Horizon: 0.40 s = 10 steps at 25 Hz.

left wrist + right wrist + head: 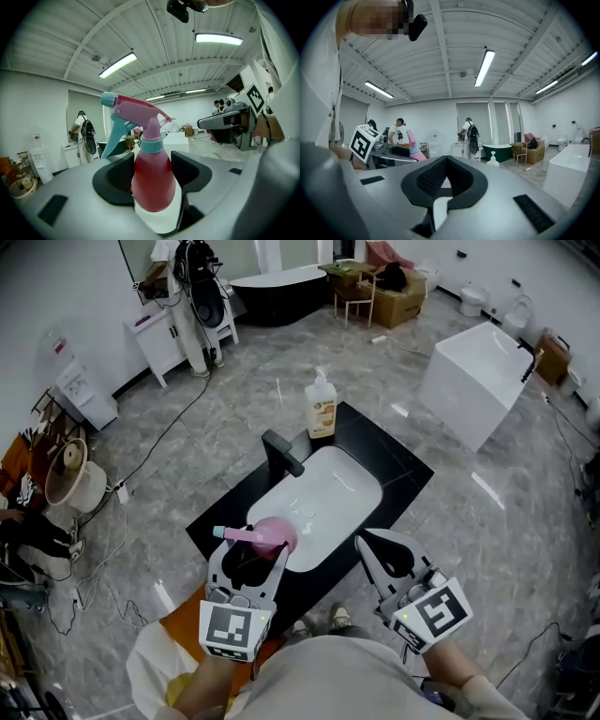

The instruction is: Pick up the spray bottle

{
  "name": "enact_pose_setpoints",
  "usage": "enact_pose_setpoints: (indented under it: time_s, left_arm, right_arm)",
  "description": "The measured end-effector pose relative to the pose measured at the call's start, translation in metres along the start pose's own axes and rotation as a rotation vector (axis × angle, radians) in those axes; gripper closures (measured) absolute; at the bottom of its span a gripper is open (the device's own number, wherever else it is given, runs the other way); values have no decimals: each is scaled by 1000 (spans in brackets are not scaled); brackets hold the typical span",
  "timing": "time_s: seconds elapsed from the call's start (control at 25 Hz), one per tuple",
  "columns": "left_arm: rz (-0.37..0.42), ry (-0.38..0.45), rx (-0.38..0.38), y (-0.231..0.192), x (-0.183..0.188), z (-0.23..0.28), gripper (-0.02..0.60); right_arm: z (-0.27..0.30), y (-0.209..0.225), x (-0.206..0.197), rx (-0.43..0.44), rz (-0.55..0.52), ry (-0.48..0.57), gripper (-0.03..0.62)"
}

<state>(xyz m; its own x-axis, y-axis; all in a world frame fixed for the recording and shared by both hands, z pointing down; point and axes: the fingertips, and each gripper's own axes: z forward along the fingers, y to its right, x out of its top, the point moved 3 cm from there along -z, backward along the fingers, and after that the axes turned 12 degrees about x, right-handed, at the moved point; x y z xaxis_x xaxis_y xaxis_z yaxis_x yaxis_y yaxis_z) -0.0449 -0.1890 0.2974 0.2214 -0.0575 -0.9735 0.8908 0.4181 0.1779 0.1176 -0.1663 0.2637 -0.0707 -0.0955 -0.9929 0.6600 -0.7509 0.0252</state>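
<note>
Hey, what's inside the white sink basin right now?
The visible part of the basin looks bare white. Its near left corner is covered by the pink spray bottle in the left gripper, so that part cannot be seen.

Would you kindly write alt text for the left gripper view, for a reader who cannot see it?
The jaws of the left gripper are closed on an upright pink spray bottle with a pink and teal trigger head. Behind it lies a white room with ceiling strip lights and a person wearing a backpack at left.
</note>
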Motion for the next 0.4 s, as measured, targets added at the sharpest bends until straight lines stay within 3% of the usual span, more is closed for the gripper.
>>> enact_pose_setpoints:
  time_s: [0.16,0.4]
  left_arm:
    - [21,-2,2,-5,-4,0,321]
    - [18,-23,-2,-9,-5,-1,321]
  right_arm:
    - [0,4,6,-10,-3,16,566]
    - [-1,7,11,-7,84,49,566]
